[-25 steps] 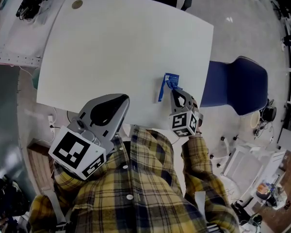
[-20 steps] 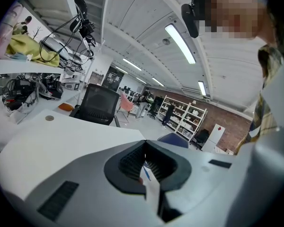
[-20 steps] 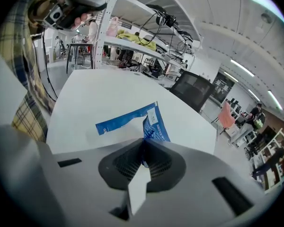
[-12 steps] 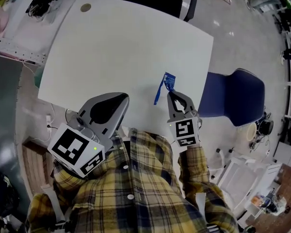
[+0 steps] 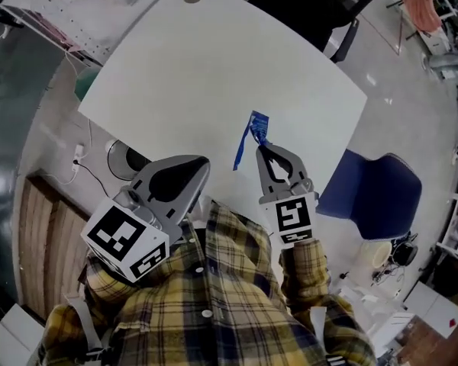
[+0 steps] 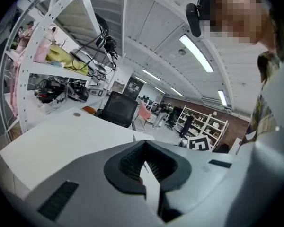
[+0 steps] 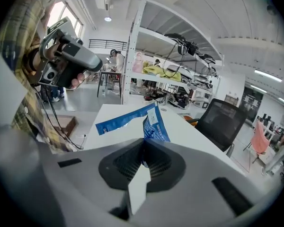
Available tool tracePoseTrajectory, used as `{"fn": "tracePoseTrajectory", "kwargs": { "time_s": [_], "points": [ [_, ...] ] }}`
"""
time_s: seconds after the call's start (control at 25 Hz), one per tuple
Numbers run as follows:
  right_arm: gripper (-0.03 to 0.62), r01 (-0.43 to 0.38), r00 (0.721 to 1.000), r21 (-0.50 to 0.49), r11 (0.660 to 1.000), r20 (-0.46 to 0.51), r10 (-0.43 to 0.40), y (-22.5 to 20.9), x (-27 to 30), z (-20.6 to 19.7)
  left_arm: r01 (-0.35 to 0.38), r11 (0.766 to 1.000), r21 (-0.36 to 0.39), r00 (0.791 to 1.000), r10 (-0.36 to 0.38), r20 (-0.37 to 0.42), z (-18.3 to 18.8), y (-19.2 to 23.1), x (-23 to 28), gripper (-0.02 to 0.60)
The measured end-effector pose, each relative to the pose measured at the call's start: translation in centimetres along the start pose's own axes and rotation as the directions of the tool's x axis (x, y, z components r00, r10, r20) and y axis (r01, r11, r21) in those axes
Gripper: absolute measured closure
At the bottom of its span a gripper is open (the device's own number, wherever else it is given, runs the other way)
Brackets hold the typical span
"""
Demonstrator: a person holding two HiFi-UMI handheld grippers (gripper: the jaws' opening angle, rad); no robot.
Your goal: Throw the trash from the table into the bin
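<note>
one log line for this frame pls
phase: trash picked, not yet binned | right gripper: shut on blue wrapper, held above white table | left gripper: shut, empty

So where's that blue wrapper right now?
The blue wrapper is right of middle in the head view, pinched in the right gripper and held over the near side of the white table.

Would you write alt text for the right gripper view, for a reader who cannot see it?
The right tool is shut on a crumpled blue wrapper, with a white table behind it. Beyond the table stand a black office chair and cluttered metal shelves.
</note>
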State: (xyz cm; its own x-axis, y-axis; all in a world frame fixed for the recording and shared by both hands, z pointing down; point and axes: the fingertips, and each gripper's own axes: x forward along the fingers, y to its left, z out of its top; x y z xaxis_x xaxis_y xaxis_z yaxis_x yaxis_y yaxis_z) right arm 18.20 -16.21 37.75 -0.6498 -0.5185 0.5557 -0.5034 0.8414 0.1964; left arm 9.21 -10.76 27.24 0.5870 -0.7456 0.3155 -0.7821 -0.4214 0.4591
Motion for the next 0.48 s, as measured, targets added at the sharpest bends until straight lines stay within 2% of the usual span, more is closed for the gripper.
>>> {"fn": "tracePoseTrajectory", "kwargs": {
  "time_s": [0.24,0.48],
  "points": [
    [0.594,-0.119,0.992,-0.052,0.992,0.032,0.121,3.7,2.9,2.3,-0.109,0.992,-0.066,0.993,0.112,0.042,-1.5,1.5,-3.2,0.574],
    [0.594,-0.22,0.974,-0.11,0.969,0.028,0.225,9.9,5.7,4.5,-0.183,0.976,-0.118,0.977,0.194,0.086,-3.1,4.2,-8.4,0.574]
  ]
}}
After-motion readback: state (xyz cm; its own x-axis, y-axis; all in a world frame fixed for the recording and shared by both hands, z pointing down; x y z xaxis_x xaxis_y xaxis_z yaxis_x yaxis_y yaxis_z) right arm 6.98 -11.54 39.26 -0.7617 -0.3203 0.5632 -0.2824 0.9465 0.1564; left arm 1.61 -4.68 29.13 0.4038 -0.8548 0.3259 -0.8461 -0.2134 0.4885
